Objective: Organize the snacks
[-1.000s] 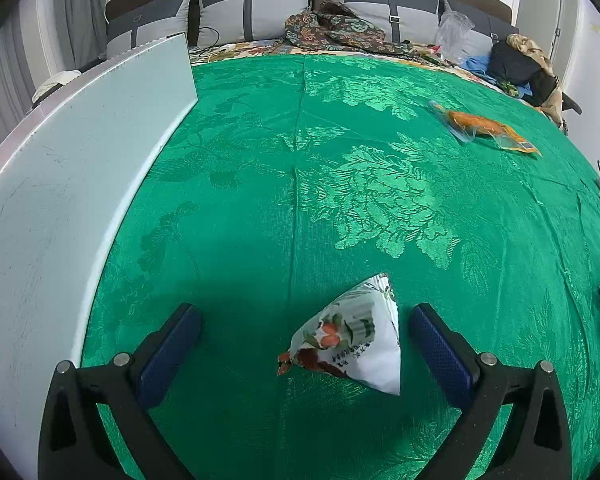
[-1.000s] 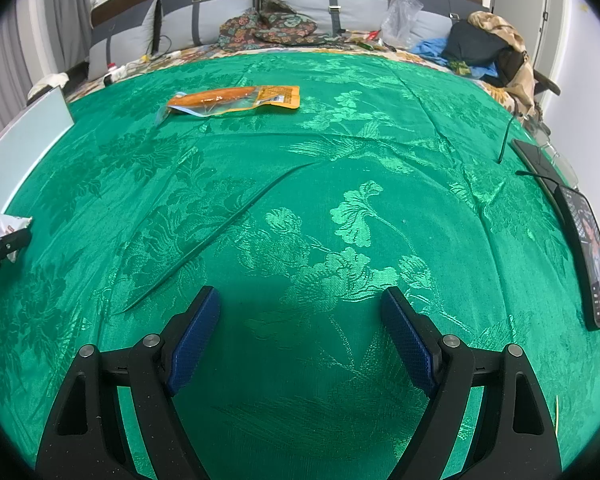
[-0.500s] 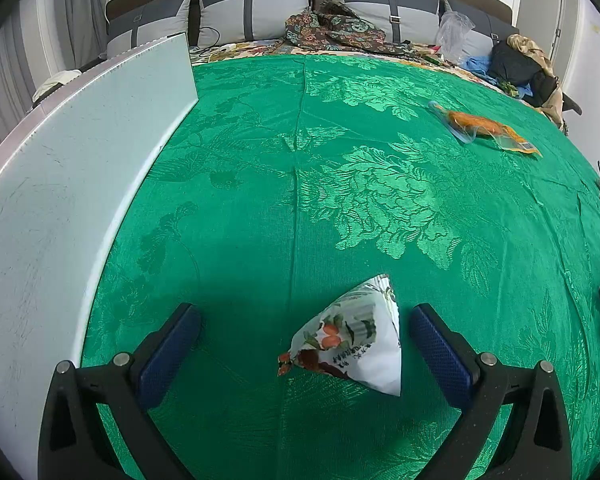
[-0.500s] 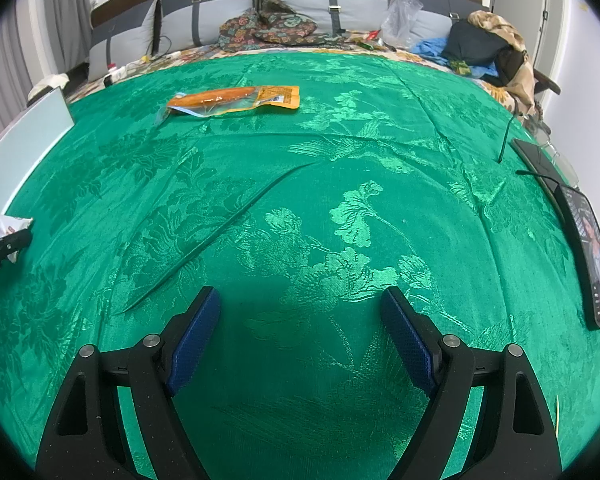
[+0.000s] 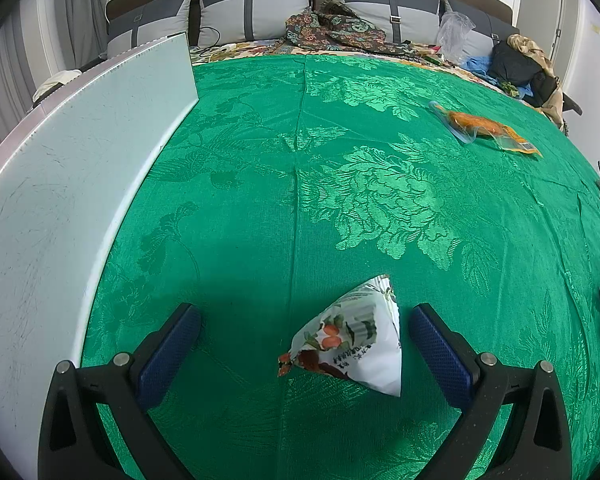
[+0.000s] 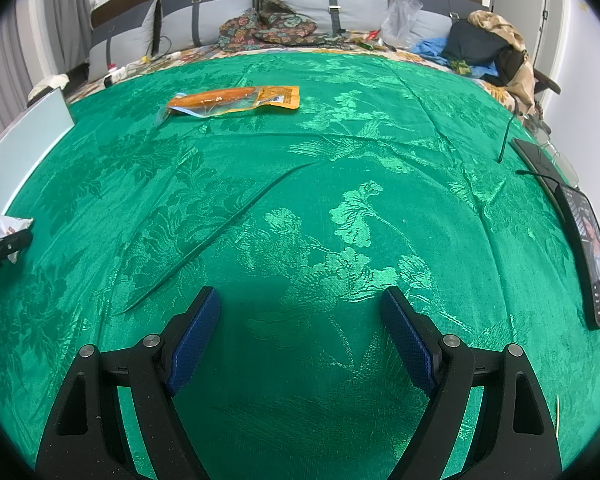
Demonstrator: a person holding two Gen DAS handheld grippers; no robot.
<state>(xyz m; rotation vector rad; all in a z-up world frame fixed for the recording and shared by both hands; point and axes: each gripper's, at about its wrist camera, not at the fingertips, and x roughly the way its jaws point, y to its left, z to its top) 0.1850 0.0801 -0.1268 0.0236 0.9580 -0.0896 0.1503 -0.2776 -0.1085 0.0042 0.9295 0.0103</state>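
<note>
A white triangular snack packet [image 5: 354,342] printed with red fruit lies on the green patterned cloth [image 5: 340,200], between the wide-apart fingers of my left gripper [image 5: 306,320], nearer the right finger and untouched. An orange snack pouch [image 5: 482,128] lies far off at the right in the left wrist view; the same orange pouch [image 6: 236,100] shows at the far left in the right wrist view. My right gripper [image 6: 300,312] is open over bare cloth, holding nothing. At that view's left edge a corner of the white packet [image 6: 10,224] peeks past the left gripper's black finger [image 6: 6,246].
A pale flat board [image 5: 60,184] stands along the left side. A phone [image 6: 592,256] and a dark flat device with cables [image 6: 536,160] lie at the right edge. Pillows [image 5: 252,12], patterned cloth [image 5: 336,28], a plastic bag and clothes [image 6: 484,48] crowd the far end.
</note>
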